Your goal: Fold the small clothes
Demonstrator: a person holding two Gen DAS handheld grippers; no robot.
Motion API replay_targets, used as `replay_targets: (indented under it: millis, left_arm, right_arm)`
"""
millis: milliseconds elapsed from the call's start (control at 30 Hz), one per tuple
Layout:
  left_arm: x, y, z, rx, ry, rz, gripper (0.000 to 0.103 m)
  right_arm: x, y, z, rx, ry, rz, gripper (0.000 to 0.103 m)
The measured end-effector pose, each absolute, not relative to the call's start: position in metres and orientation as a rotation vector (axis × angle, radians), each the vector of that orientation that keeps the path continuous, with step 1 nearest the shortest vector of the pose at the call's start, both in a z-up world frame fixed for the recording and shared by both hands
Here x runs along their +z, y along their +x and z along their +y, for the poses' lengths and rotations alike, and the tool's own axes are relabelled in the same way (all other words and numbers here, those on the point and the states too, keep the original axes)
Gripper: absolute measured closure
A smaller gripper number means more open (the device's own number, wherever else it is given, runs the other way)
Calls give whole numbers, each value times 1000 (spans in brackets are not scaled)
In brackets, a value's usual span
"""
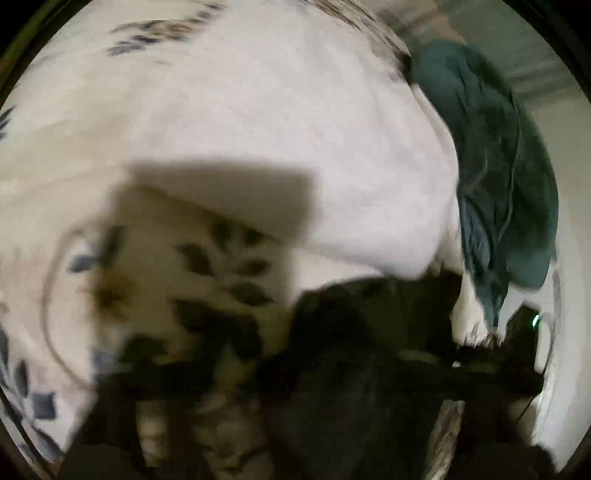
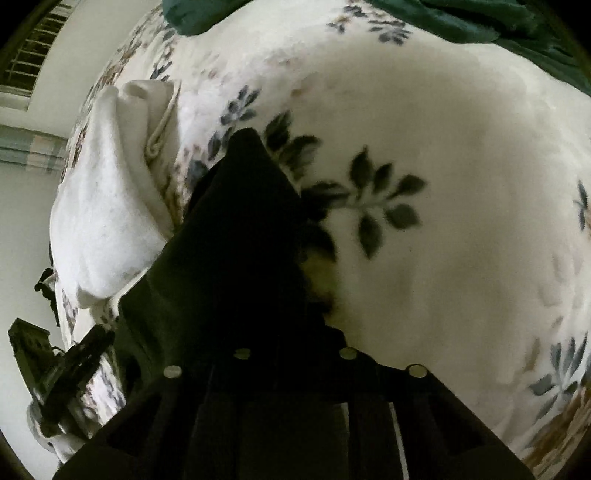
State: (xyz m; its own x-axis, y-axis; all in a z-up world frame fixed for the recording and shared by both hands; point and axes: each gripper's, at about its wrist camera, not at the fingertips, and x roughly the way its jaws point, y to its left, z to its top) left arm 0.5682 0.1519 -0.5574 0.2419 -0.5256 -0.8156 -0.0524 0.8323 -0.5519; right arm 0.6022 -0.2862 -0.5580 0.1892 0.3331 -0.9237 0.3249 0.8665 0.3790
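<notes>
Looks down from the left wrist at a white cloth (image 1: 258, 129) spread wide over a bed sheet (image 1: 221, 266) with dark leaves and flowers on it. Covers most of the top and middle of that view. Casts a big blocky shadow on the near edge of the cloth and on the sheet. Hangs off the right side there too, a green cloth (image 1: 498, 166), just beside the white one and touching its edge.

Very blurry at the bottom, where the left gripper (image 1: 258, 354) shows only as a dark smear. Cannot tell if its fingers are clenched, released or holding anything.

Looks across the same leafy bed sheet (image 2: 443, 184) from the right wrist. Sits bunched up in soft folds on the left, near the edge of the bed, well away from the fingers: the white cloth (image 2: 107, 206). Peeks in along the top edge, the green cloth (image 2: 461, 18).

Points up the middle as one black wedge, the right gripper (image 2: 247, 155). Too dark to make out a gap, so cannot tell if these fingers are pressed together or grasping something.
</notes>
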Motion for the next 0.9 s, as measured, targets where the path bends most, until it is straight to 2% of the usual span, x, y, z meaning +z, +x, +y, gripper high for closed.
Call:
replay_targets:
  millis: [33,67,100,133,200,433,533,600,633,667,700,733,767,800,900]
  left_arm:
    - [-562,569,142,-349,-483,1322,21]
    - [-567,571,125,-341,-433,1336,27]
    - [-569,571,116,-337,-391,1325,66]
    - [-569,570,110,-333,-348,1308,94]
    - [-563,568,105,-332,-299,1291,97]
    - [-575,578,122,-322,-298,1314,96]
    - [-564,580,125,-322,-322,1344,92]
    - [-546,571,128,-322,-303,1347,90]
    - [-535,562,128,-334,-296,1327,89]
    - [-526,559,126,-333,-283,1309,80]
    - [-513,547,128,-326,-262,1282,57]
    - [-502,533,131,-319,-249,1263,40]
    - [-495,526,128,-312,-247,1250,11]
    - [-484,508,134,-302,-256,1233,5]
    - [-465,464,136,-251,-270,1236,5]
  right_arm:
    - [-557,605,-286,17,584,1404,67]
    - [-558,608,-287,19,595,1402,61]
    - [-559,609,-287,17,598,1404,61]
    - [-561,611,-286,24,603,1413,62]
    - [-559,610,-283,30,576,1407,93]
    - [-558,615,-286,-33,498,1379,95]
    - [-561,621,-282,-16,492,1417,92]
    - [-553,613,-288,15,554,1431,81]
    - [-550,610,-290,34,577,1435,64]
    - [-543,600,-292,67,607,1436,48]
    - [-537,589,-294,90,616,1438,45]
    - [-533,580,-294,106,616,1441,45]
    - [-526,563,-292,131,604,1452,44]
    - [-522,549,-291,142,594,1463,43]
    - [-513,493,-288,188,594,1514,42]
